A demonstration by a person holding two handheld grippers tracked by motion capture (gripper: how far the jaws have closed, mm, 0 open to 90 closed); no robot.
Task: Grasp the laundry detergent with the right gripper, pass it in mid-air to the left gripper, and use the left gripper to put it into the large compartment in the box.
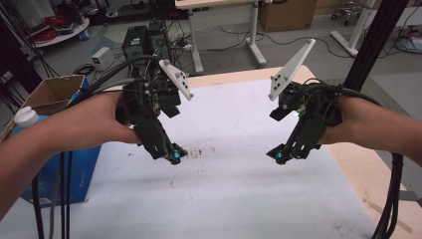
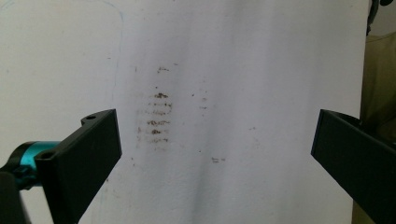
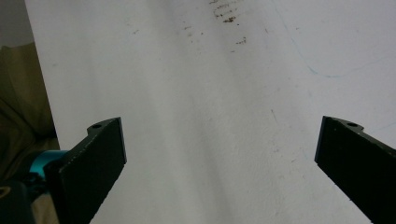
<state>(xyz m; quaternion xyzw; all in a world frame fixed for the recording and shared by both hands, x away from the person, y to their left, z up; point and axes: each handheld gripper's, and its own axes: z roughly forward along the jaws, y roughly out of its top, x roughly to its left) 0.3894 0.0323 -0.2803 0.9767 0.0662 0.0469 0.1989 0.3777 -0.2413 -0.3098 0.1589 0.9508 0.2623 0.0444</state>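
Observation:
A person holds my left gripper (image 1: 171,155) over the left half of a white sheet (image 1: 234,189) that covers the table. My right gripper (image 1: 282,155) hangs over the sheet's right half. Both point down and inward, a little above the sheet. In the left gripper view my left gripper (image 2: 217,144) stands open, with bare sheet and a patch of brown stains (image 2: 156,116) between the jaws. In the right gripper view my right gripper (image 3: 219,149) is open too, with nothing between its jaws, and the brown stains (image 3: 226,11) lie far ahead.
The brown stains (image 1: 201,151) sit mid-sheet between the two grippers. A blue container with a white cap (image 1: 25,117) and a cardboard box (image 1: 52,92) stand off the table's left edge. Bare wood (image 1: 370,174) shows along the right side. Desks, cables and boxes lie behind.

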